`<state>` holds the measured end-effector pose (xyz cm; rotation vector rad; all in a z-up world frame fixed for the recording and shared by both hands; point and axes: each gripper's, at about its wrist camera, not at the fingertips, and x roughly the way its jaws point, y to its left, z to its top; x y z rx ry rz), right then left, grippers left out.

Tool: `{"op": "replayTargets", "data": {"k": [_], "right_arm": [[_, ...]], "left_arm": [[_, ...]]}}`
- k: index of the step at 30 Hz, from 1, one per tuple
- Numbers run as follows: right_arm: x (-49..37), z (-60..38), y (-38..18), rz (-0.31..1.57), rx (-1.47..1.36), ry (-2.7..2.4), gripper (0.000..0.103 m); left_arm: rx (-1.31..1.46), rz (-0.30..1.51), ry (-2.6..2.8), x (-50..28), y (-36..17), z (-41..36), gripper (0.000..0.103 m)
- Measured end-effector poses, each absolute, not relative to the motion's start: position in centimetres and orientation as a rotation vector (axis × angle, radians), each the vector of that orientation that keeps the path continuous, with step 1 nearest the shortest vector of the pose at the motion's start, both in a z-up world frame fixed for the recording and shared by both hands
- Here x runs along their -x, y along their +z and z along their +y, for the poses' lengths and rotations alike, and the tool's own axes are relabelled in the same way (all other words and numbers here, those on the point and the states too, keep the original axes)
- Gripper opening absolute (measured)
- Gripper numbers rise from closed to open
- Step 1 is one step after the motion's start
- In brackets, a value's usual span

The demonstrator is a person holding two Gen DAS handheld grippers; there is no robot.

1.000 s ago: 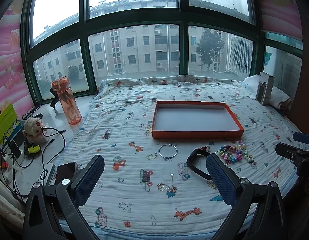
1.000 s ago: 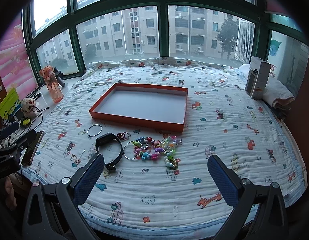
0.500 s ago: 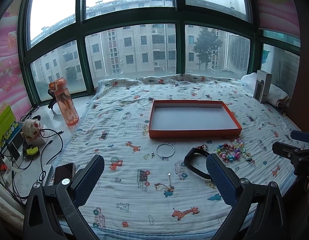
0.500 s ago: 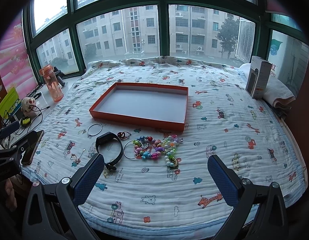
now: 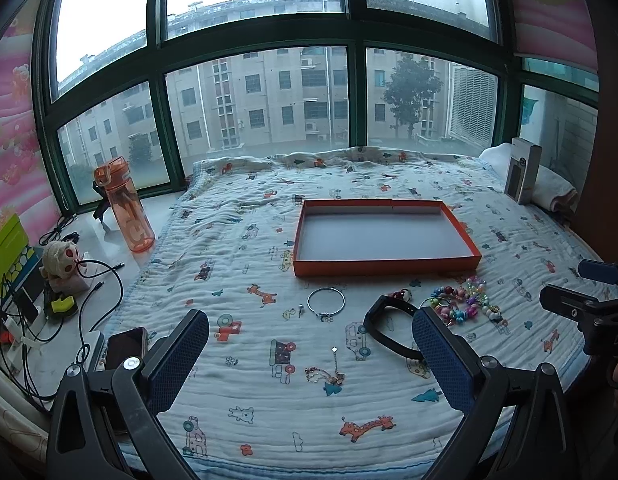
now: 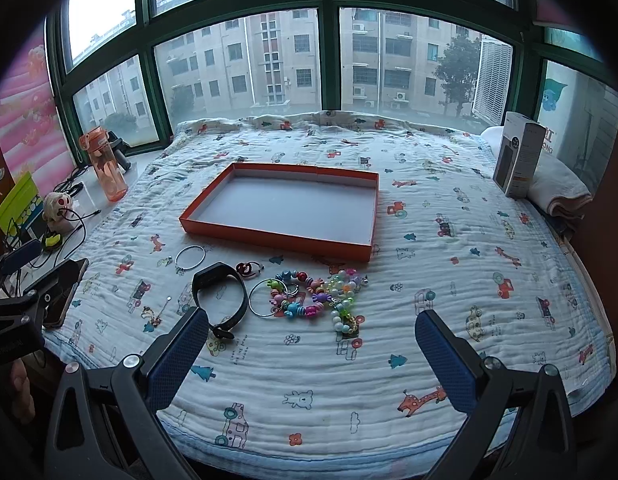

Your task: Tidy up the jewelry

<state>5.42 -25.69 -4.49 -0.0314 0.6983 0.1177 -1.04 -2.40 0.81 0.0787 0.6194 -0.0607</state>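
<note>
A wide bed covered by a white quilted blanket printed with small cartoon animals and cars [image 6: 449, 292] fills both views, running back to a dark green framed bay window [image 5: 355, 92]. Near the middle of the bed lies a shallow rectangular orange cardboard tray with a pale grey floor [image 6: 277, 236], nothing in it. At the bed's far right corner a tall white and black carton [image 6: 519, 160] stands upright against a rolled white towel [image 6: 561, 188]. On the window ledge to the left stands a translucent orange plastic water bottle [image 5: 125, 208], with a small cream plush toy [image 5: 63, 258] and loose black cables [image 5: 105, 280] nearer the camera, and a dark phone [image 5: 123, 346] lying flat at the blanket's edge.

The jewelry lies on the blanket just in front of the tray, none of it inside. A black band shaped like a watch strap [image 6: 219, 296] curls open beside a heap of multicoloured plastic bead bracelets [image 6: 317, 296], which touches a plain silver hoop [image 6: 265, 300]. A thin silver bangle [image 6: 189, 258] lies apart to the left, a small red charm piece [image 6: 247, 270] sits behind the black band, and a fine gold chain with a pendant [image 5: 329, 372] lies nearest the left camera.

The left tool [image 5: 309, 356] hovers over the blanket with its blue padded fingers [image 5: 179, 356] spread wide, holding nothing. The right tool [image 6: 309, 356] is likewise wide open and empty, above the near edge of the bed.
</note>
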Motion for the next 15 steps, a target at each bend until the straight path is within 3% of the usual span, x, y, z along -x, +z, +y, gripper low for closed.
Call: {"op": "replayTargets", "data": {"k": [15], "right_arm": [[-5.47,-25.62,-4.47,0.700,0.034,0.119,0.103]], "left_arm": [[-0.079,0.618,-0.059,1.01,0.85,-2.48,0.103]]}}
